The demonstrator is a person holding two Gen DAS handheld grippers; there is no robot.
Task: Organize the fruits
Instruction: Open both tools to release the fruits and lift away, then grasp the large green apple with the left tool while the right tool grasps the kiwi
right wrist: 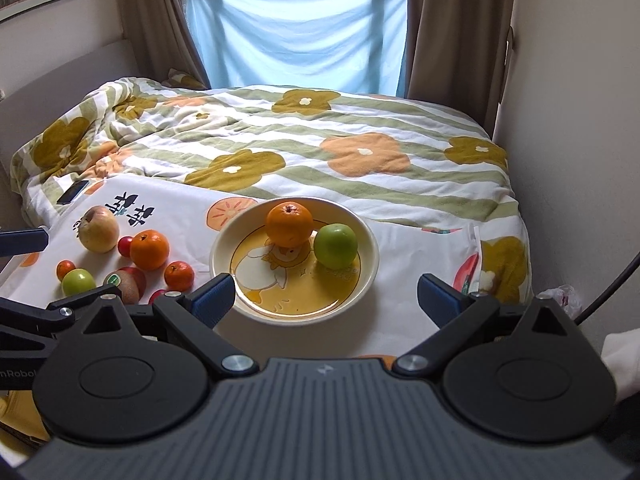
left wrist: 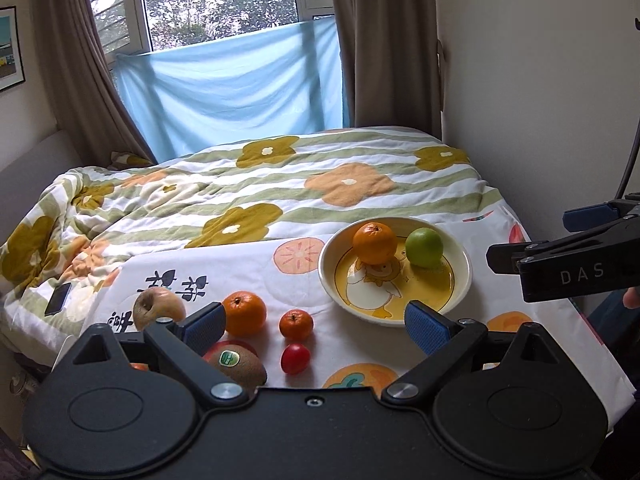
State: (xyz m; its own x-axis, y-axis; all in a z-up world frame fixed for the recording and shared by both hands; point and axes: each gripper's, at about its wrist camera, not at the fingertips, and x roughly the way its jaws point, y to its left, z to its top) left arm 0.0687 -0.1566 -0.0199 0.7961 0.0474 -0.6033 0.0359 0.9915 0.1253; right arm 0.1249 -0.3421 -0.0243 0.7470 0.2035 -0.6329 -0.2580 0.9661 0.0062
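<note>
**Loose fruit nearer the left claw**

Left claw (left wrist: 314, 326) spread wide, empty. Dead ahead, between pads: small round orange tangerine (left wrist: 296, 324) on the bed's white printed cloth. Further right: cream duck-print ceramic plate (left wrist: 466, 276). Right claw (right wrist: 326, 298) likewise agape, facing plate.

Ten fruits (right wrist: 149, 249) (one plate (right wrist: 370, 240))

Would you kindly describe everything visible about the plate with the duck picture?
The plate is round and shallow, cream-rimmed, apparently glazed ceramic, with a yellow centre showing a white cartoon duck. It sits flat on the white printed cloth over the bed. Inside rest an orange and a green apple, close together. Neither hand-held gripper touches it.
</note>
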